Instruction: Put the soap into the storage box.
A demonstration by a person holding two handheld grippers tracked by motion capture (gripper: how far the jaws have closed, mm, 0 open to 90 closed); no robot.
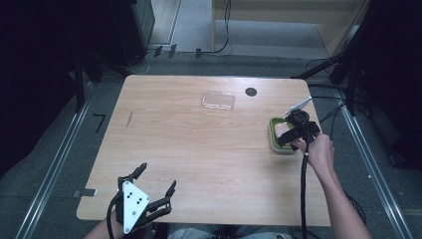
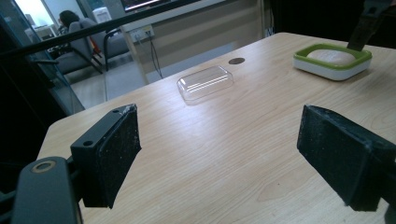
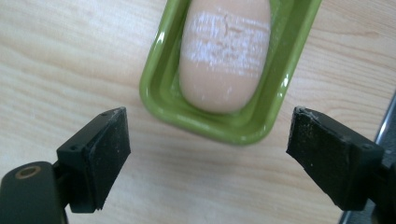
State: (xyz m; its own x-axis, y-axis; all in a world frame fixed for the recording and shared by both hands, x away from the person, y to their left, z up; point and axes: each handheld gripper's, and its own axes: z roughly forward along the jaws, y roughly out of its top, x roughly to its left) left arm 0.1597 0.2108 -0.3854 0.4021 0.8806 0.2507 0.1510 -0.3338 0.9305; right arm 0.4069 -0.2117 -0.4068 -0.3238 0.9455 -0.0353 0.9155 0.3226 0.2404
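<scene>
A green soap dish (image 1: 272, 133) stands near the table's right edge, with a pale pink oval bar (image 3: 224, 51) lying in it. My right gripper (image 1: 290, 132) hovers just above the dish's near end. In the right gripper view it is open (image 3: 208, 154), its jaws spread wider than the dish rim (image 3: 156, 88) and touching nothing. A clear plastic lid (image 1: 217, 100) lies apart at the table's far middle. My left gripper (image 1: 158, 178) is open and holds nothing at the near left edge. Its view looks across to the lid (image 2: 205, 82), dish (image 2: 327, 48) and bar (image 2: 332, 57).
A dark round hole (image 1: 251, 91) sits in the wooden tabletop (image 1: 189, 149) beside the lid. Cables run across the floor behind the table. Metal rails (image 1: 54, 164) flank both sides. The right gripper's cable (image 1: 302, 189) trails along the person's forearm.
</scene>
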